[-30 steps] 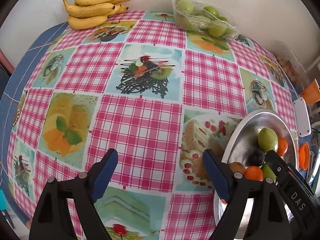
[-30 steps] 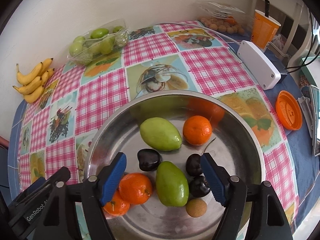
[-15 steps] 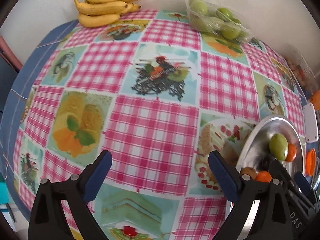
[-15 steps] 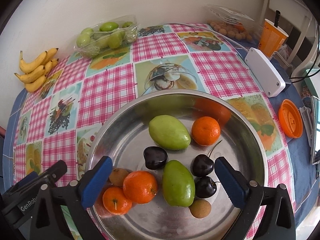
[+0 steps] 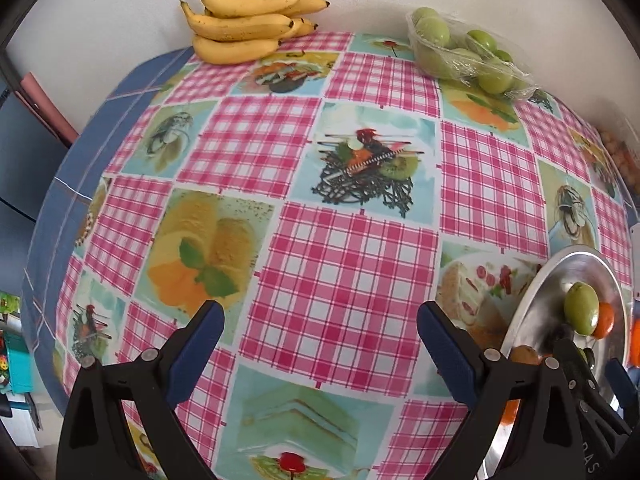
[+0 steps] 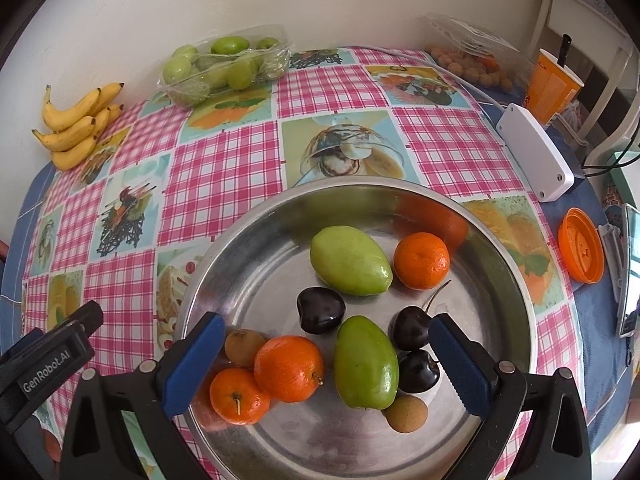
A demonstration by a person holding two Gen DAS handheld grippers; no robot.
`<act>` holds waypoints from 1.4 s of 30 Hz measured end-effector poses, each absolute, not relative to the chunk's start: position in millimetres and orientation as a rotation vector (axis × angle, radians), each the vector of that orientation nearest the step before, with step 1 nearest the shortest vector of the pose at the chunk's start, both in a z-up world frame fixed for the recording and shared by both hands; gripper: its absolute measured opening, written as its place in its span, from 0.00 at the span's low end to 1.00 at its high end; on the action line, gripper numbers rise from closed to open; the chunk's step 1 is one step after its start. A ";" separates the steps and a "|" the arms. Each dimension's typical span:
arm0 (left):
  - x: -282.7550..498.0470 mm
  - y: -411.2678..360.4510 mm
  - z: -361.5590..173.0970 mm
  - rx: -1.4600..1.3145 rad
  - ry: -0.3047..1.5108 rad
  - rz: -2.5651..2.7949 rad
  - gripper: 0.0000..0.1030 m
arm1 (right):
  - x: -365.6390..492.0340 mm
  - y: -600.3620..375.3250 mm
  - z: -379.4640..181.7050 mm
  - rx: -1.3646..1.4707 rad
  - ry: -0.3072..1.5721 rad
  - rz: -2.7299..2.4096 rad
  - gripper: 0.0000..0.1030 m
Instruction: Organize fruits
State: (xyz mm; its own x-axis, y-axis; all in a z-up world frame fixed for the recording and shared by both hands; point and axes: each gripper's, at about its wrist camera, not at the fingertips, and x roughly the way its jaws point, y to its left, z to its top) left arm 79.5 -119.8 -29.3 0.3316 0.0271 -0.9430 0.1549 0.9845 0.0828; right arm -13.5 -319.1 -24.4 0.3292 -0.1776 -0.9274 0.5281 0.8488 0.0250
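Shiny metal bowl (image 6: 516, 280), glossy tablecloth (image 5: 344, 280) (oilcloth look), clear plastic punnet (image 6: 224, 68)

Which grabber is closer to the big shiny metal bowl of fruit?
Right. The right gripper hangs open over the round metal bowl; the left gripper is beside it, above the checked tablecloth.

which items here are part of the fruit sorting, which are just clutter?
Job: metal bowl holding two green mangoes, three oranges, dark cherries, small brown fruits; bananas; wrapped green fruit tray.
Clutter: orange cup, white box, orange lid.
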 end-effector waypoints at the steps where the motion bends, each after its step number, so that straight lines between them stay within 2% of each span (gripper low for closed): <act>1: 79.1 -119.4 -29.2 0.167 1.234 -0.084 0.94 | -14.0 -318.6 -24.1 0.353 1.148 -0.474 1.00; 16: 66.9 -80.1 -23.7 0.134 1.295 -0.076 0.94 | -22.7 -290.9 -19.3 0.375 1.176 -0.435 1.00; 31: 25.1 -52.1 0.8 0.189 1.219 -0.165 0.94 | -53.5 -267.6 -14.0 0.373 1.200 -0.420 1.00; 42: 6.5 -36.7 -1.3 0.196 1.205 -0.195 0.94 | -67.5 -250.2 -4.3 0.327 1.190 -0.395 1.00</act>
State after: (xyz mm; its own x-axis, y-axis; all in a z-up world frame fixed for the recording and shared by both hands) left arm 6.5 -36.7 -1.3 0.3453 -0.0454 -0.9374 0.2531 0.9663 0.0465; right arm -67.5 -250.2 -4.3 0.3181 -0.1245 -0.9399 0.4626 0.8857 0.0392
